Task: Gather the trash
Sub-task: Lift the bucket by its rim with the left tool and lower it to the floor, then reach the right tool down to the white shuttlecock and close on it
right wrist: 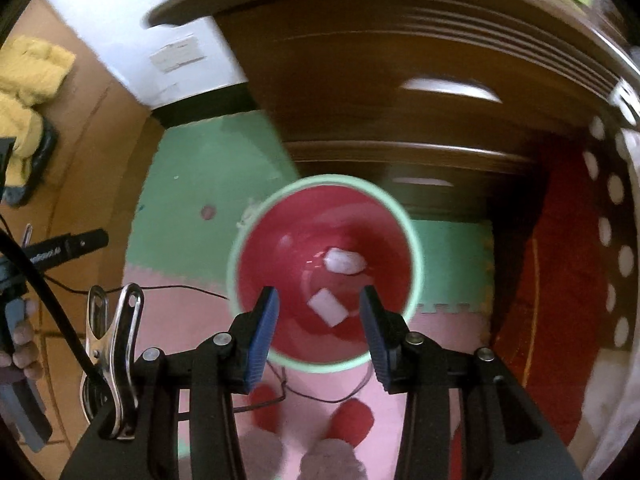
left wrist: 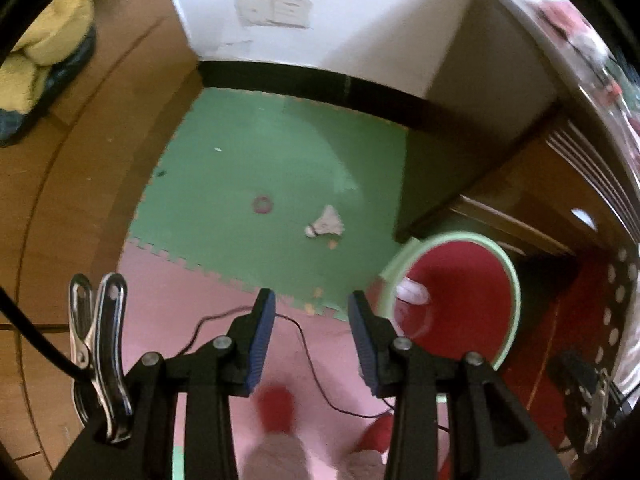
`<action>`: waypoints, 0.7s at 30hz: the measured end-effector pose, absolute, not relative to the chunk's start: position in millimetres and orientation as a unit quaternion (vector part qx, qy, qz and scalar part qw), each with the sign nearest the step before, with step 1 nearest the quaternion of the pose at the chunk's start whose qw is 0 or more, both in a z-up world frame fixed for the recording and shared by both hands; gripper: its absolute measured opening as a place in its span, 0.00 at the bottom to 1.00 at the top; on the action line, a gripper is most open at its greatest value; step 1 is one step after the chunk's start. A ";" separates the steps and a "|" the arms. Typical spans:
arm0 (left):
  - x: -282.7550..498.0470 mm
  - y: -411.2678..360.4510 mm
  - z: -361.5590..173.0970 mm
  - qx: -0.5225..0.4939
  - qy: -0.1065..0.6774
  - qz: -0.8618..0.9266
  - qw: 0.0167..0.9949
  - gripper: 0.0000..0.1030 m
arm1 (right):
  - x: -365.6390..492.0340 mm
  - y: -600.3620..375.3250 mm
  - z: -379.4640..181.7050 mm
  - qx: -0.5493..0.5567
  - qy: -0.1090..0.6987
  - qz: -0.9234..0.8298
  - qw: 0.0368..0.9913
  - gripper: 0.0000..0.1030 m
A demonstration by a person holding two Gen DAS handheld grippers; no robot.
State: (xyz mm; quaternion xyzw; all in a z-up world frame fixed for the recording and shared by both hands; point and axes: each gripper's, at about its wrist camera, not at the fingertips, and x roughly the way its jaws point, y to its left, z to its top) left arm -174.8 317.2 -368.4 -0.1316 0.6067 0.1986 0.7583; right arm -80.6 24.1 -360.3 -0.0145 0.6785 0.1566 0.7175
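Observation:
A red bin with a pale green rim (right wrist: 416,256) stands on the foam floor mat. Two white scraps lie inside it, a crumpled wad (right wrist: 344,261) and a flat piece (right wrist: 327,307). My right gripper (right wrist: 320,296) hangs open over the bin's mouth, nothing between its blue pads. In the left wrist view the bin (left wrist: 514,288) is at the right, with one white scrap (left wrist: 412,292) showing inside. My left gripper (left wrist: 311,300) is open and empty above the mat, left of the bin. A white shuttlecock (left wrist: 326,224) and a small red ring (left wrist: 262,204) lie on the green mat beyond it.
A thin black cable (left wrist: 308,360) runs across the pink mat. The person's red slippers (right wrist: 352,420) are below the grippers. Dark wooden furniture (right wrist: 400,100) stands behind the bin, and a brown wooden surface with a yellow cloth (left wrist: 48,40) at the left. A hand (right wrist: 20,340) is at the left edge.

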 end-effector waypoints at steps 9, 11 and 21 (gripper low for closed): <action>-164.0 402.8 -416.3 -0.153 0.630 0.204 0.734 0.38 | -78.0 116.9 -379.1 0.028 0.679 0.184 0.710 0.42; -156.5 423.0 -433.3 -0.150 0.639 0.183 0.732 0.38 | -75.7 135.4 -389.1 0.035 0.677 0.181 0.713 0.42; -102.0 499.9 -527.3 -0.100 0.651 0.126 0.742 0.38 | -69.1 224.7 -484.8 0.088 0.702 0.107 0.699 0.42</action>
